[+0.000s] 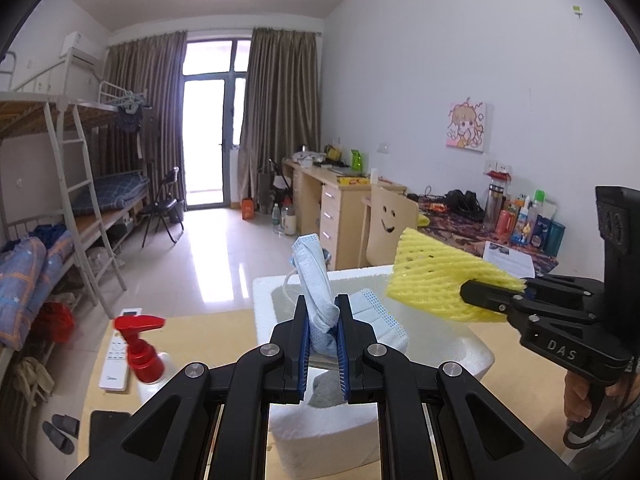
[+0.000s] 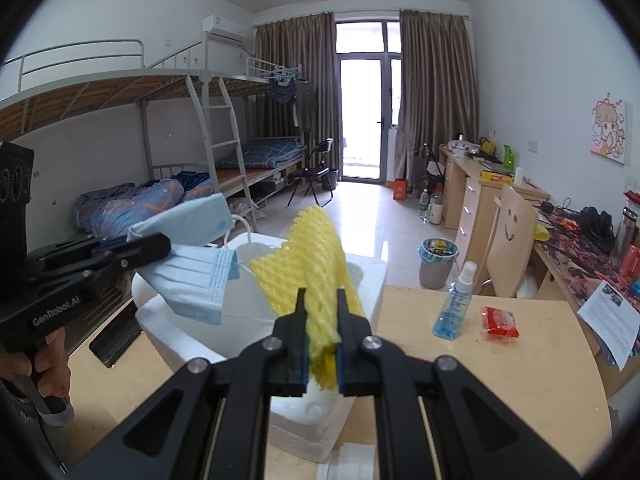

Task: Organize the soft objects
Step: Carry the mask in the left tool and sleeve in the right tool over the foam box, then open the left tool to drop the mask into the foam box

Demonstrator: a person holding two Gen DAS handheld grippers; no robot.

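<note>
My left gripper (image 1: 323, 306) is shut on a light blue face mask (image 1: 316, 276), which stands up between the blue pads and hangs over the white foam box (image 1: 472, 344). In the right wrist view the same left gripper (image 2: 160, 246) comes in from the left with the face mask (image 2: 188, 280) drooping over the foam box (image 2: 160, 320). My right gripper (image 2: 322, 298) is shut on a yellow foam net sleeve (image 2: 312, 256), held above the box. In the left wrist view the right gripper (image 1: 468, 292) holds the net sleeve (image 1: 440, 280) from the right.
A wooden table (image 2: 500, 380) carries the box, a blue spray bottle (image 2: 454, 304), a red packet (image 2: 500, 322) and a black phone (image 2: 116, 340). A red-capped pump bottle (image 1: 140, 348) and white remote (image 1: 118, 352) lie left. Desks, a chair and bunk beds stand beyond.
</note>
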